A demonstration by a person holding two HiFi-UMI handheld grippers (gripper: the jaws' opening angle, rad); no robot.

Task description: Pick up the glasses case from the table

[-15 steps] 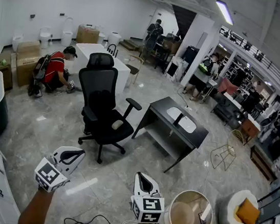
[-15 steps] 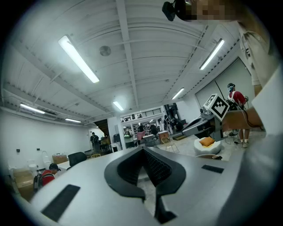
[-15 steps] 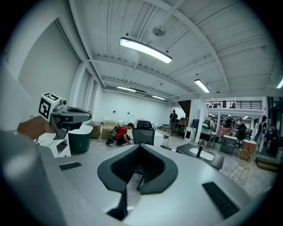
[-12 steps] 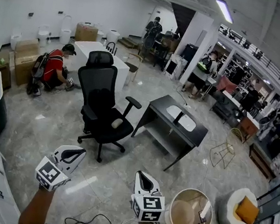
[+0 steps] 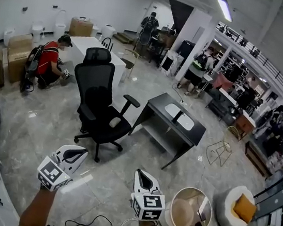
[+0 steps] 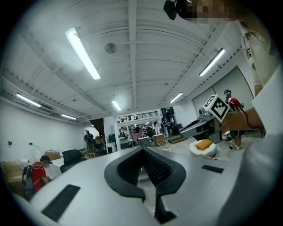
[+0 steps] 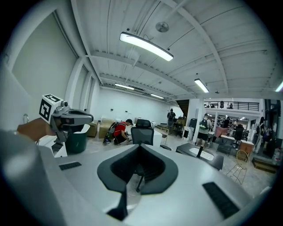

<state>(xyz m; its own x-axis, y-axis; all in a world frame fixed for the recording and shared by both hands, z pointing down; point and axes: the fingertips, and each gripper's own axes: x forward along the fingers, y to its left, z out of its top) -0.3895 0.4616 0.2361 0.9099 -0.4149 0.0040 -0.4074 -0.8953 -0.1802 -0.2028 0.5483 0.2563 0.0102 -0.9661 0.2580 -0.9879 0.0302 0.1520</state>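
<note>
A black desk stands mid-room in the head view. On it lies a white oval pad with a slim dark object across it, too small to tell whether it is the glasses case. The desk also shows in the right gripper view. Both grippers hover over the floor well short of it. My left gripper is shut and empty, its jaws closed in its own view. My right gripper is shut too, with nothing between its jaws.
A black office chair stands between me and the desk's left end. A round tan tub and a white pouf with an orange cushion sit at the right. Cables trail on the floor. A person in red crouches far left.
The head view has shifted a little, so the room sits slightly higher and further left in the picture. Both grippers keep their places and stay shut.
</note>
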